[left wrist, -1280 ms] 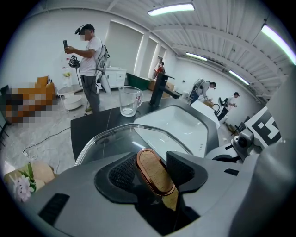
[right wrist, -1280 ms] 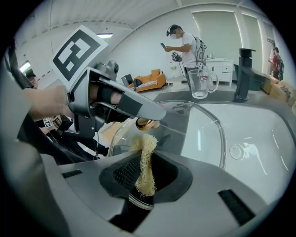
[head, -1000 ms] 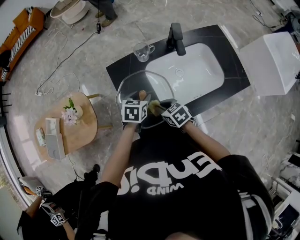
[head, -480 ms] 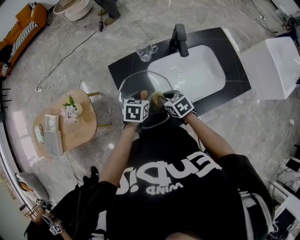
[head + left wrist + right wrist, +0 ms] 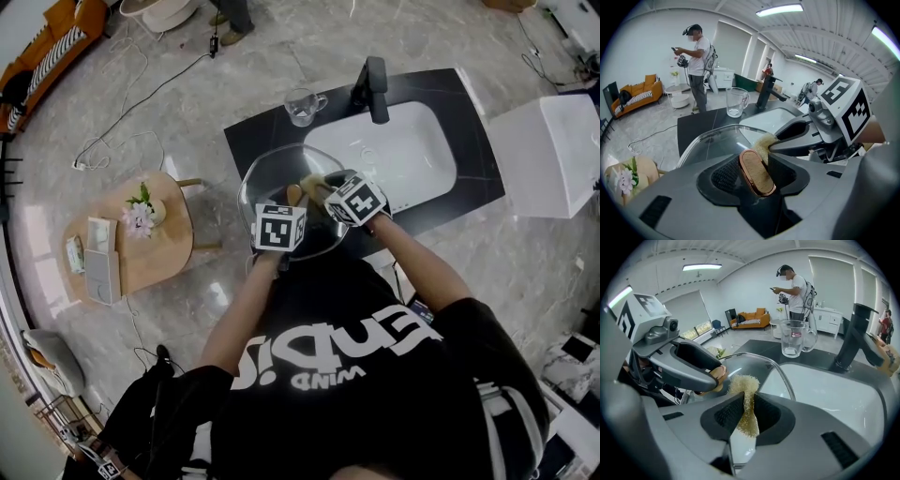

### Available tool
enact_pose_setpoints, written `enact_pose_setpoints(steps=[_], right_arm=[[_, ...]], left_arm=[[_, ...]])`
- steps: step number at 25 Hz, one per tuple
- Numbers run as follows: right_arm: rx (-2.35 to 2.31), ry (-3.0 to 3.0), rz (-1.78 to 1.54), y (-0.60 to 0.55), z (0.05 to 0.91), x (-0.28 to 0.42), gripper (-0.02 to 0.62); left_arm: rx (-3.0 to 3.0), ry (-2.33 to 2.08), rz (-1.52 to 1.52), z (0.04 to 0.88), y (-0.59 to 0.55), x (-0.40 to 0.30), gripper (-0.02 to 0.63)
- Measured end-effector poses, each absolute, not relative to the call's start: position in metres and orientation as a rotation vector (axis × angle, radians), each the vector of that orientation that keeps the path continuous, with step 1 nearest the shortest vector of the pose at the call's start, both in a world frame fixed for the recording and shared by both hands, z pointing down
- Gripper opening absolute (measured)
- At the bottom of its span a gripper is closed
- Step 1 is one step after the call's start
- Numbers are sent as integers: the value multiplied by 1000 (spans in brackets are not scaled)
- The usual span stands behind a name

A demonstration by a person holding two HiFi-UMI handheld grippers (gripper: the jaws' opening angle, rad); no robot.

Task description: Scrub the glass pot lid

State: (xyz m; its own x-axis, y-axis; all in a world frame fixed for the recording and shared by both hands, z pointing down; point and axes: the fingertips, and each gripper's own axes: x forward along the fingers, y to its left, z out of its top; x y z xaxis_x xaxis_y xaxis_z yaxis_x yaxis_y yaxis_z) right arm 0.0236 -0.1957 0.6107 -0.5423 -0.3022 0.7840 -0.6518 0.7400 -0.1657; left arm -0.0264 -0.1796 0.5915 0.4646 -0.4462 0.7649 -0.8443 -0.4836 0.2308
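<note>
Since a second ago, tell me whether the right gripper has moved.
Yes. The right gripper, shut on the sponge, has moved forward across the glass lid, closer to the faucet.

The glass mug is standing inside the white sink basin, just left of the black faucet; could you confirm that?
Not quite: the head view shows the glass mug on the black countertop, outside the white sink basin, though indeed left of the black faucet.

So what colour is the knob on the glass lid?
The knob is tan with a copper-coloured rim; left gripper view shows it best.
</note>
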Motion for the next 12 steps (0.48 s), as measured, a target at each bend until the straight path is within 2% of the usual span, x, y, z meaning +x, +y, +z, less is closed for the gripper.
enact_pose_setpoints(steps=[12], right_arm=[[496, -2153, 444, -233, 611, -10, 57]], left_arm=[[2071, -1122, 844, 589, -175, -29, 196]])
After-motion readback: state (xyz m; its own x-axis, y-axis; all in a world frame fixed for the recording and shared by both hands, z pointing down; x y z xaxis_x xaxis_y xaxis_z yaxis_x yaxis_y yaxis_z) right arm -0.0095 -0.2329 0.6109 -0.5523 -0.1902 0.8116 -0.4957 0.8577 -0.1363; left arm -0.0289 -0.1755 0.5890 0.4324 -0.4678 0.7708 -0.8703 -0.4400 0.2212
